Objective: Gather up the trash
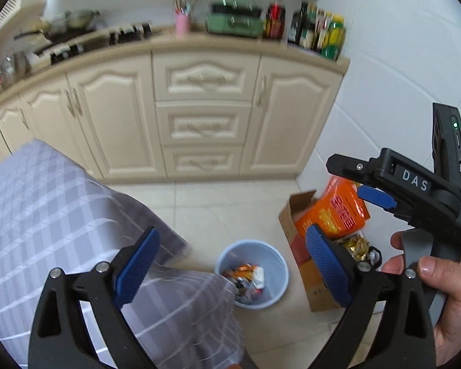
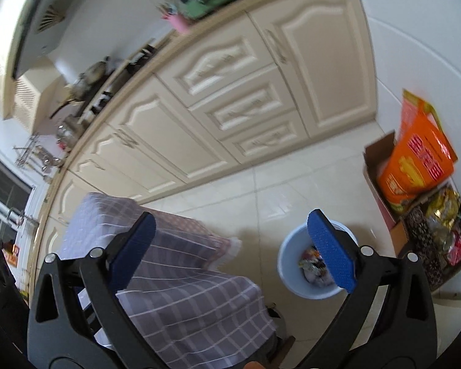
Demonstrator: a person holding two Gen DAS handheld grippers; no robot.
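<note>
A pale blue bin [image 1: 252, 273] stands on the tiled floor [image 1: 218, 212] just beside the draped checked cloth [image 1: 46, 215], and crumpled wrappers [image 1: 249, 279], orange and silver among them, lie heaped inside it. Both the left gripper [image 1: 233, 273] and the right gripper [image 2: 230, 255] are spread wide and carry nothing, held above the bin and the cloth-covered bench. Against the wall, an open cardboard box [image 1: 295, 224] holds an orange packet [image 1: 332, 212], with shiny gold packaging [image 1: 358, 246] beside it.
</note>
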